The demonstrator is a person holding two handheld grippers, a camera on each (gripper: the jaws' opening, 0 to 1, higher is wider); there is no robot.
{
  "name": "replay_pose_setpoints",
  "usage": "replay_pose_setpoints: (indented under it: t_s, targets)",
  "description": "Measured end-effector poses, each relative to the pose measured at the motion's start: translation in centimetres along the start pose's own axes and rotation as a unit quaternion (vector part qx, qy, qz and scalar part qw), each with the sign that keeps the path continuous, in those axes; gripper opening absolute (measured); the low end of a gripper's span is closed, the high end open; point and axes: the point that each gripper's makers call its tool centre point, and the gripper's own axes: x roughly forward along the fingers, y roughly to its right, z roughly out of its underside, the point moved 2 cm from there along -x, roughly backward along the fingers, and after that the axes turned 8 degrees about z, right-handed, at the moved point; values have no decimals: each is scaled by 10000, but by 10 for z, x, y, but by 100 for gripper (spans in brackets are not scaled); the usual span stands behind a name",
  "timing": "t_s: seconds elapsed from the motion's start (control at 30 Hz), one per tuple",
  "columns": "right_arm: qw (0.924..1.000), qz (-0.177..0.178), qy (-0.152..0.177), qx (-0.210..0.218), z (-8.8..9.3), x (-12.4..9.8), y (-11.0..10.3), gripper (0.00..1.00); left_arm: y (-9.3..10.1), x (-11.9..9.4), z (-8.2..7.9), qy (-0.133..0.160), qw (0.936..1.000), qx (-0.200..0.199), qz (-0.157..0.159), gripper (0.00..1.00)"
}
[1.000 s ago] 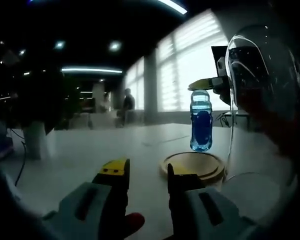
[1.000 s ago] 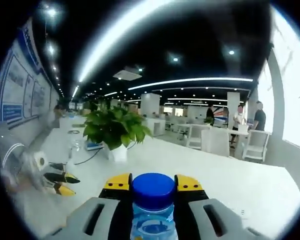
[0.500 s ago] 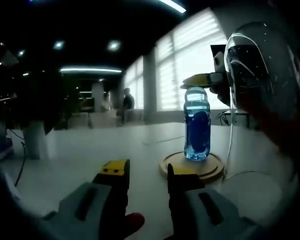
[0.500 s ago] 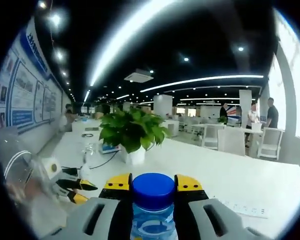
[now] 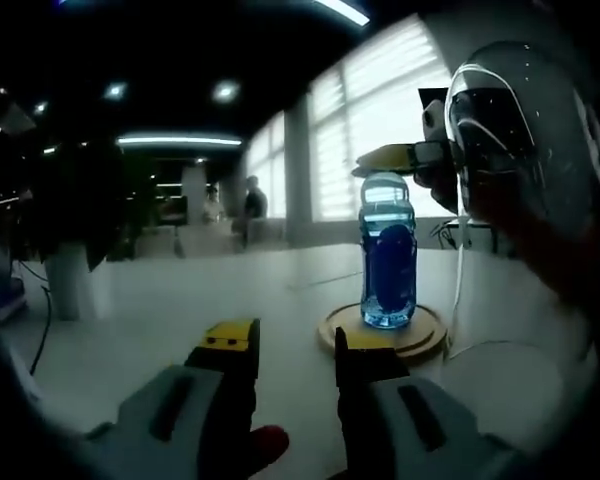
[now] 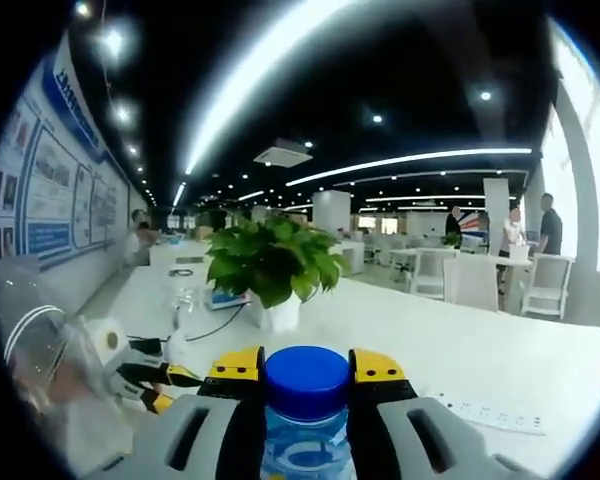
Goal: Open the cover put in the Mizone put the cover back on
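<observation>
So the right hand-held gripper (image 6: 305,372) is clamped on the neck of the clear blue-liquid Mizone bottle (image 5: 386,250), just under its round blue screw cap (image 6: 306,378). The bottle is upright, long axis vertical, base right at the round wooden coaster (image 5: 428,340) on the white worktop (image 5: 160,310); touching or a hair above, can't tell. Left hand-held gripper (image 5: 295,345) is partly open w/ nothing in it, and sits low and near, bottle just ahead and slightly right. Left is prob the free one for the cap.

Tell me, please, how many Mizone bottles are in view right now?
1: the Mizone bottle stands on the round wooden base, gripped at its neck by the right tongs. Others may be hidden.
</observation>
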Motion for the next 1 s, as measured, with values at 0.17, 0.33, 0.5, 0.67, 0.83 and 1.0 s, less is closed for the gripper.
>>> replay_pose_setpoints:
  t_s: [0.17,0.33,0.5,0.67,0.83,1.0]
  targets:
    - [9999,-86,65,47,1,-4,2,25,1,0,-1,28,10000,-15,5,25]
    - [9992,-272,218,170,2,-5,3,25,2,2,2,-27,10000,-22,30,25]
    - [9990,-280,274,235,1,-5,1,25,3,2,4,-72,10000,4,46,25]
    - [9990,-268,271,254,0,-4,0,25,2,1,3,-65,10000,-22,18,25]
    - [9989,-262,258,289,1,-4,0,25,3,2,5,-109,9999,7,73,25]
    - [9987,-271,243,345,1,-4,0,25,3,1,0,-33,9999,-99,101,25]
